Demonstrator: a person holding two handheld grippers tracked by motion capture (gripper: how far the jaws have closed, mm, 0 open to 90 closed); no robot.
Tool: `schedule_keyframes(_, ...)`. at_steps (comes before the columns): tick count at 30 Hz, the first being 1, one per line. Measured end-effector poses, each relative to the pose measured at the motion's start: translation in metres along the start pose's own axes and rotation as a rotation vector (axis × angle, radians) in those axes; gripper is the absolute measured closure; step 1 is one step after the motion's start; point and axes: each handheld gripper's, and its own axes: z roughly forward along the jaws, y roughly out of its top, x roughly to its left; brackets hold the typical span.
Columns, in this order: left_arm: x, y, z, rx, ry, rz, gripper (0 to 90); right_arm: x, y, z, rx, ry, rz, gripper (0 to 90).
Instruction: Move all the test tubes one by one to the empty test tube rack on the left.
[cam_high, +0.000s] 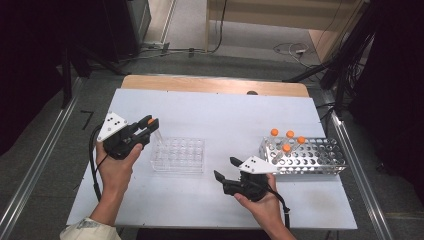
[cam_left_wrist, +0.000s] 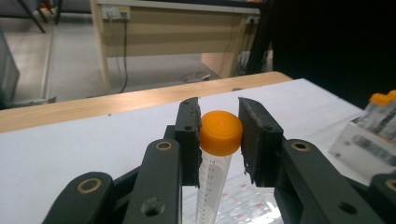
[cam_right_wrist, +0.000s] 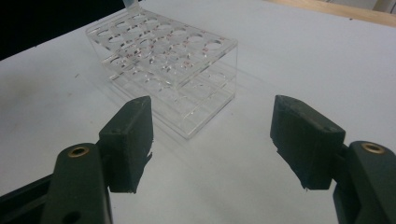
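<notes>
The left gripper (cam_left_wrist: 218, 135) clamps the orange-capped tube (cam_left_wrist: 215, 158) at its cap, just above the clear rack's (cam_high: 178, 155) left corner. It looks light, stiff and slick, so the cap seems the surest hold. The right gripper (cam_right_wrist: 212, 140) gapes empty beside the rack.

A metal perforated rack (cam_high: 310, 159) sits at the right of the high view on the white table sheet (cam_high: 225, 120), holding four orange-capped clear tubes (cam_high: 286, 148) at its left end. A strip of light wooden tabletop (cam_high: 200, 84) shows along the sheet's far edge. Beyond, at the top of the frame, grey floor (cam_high: 190, 30) carries loose cables (cam_high: 292, 49) beside a pale wooden desk (cam_high: 280, 12).
</notes>
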Motion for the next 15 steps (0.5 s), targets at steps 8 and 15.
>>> schedule_keyframes(8, 0.003, -0.005, 0.005, 0.013, 0.021, 0.009, 71.2, 0.0, 0.0, 0.0, 0.0, 0.0, -0.003, 28.8)
schedule_keyframes(15, 0.002, -0.017, 0.012, 0.062, 0.037, 0.035, 71.1, 0.0, 0.0, -0.001, 0.001, -0.002, 0.002, 28.8)
